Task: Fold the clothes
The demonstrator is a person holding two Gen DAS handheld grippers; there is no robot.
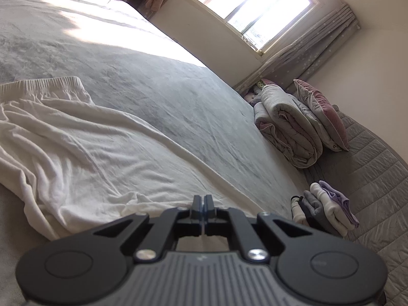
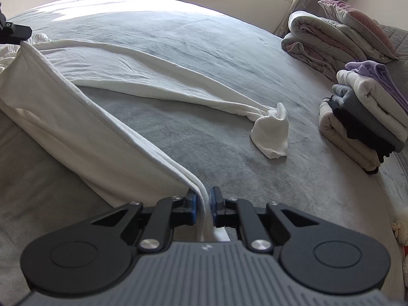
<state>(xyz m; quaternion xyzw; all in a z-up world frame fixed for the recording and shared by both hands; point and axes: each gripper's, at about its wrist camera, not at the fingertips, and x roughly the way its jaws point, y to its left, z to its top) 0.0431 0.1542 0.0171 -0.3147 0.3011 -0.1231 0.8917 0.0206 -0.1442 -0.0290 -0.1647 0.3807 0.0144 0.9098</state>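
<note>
A pair of white trousers (image 2: 76, 117) lies stretched over the grey bed (image 2: 204, 51). Its elastic waistband (image 1: 46, 83) shows in the left wrist view. My right gripper (image 2: 203, 201) is shut on the hem edge of the near leg, which runs taut up to my left gripper (image 2: 15, 34) at the top left. The far leg ends in a bunched cuff (image 2: 271, 132) lying on the bed. In the left wrist view my left gripper (image 1: 203, 204) is shut on the white fabric (image 1: 102, 153), its jaws pressed together.
A stack of folded clothes (image 2: 362, 117) sits at the right of the bed, also in the left wrist view (image 1: 323, 211). A rolled quilt (image 2: 321, 38) and a pink pillow (image 2: 357, 23) lie behind it. A window (image 1: 252, 7) and curtain (image 1: 318, 51) are beyond.
</note>
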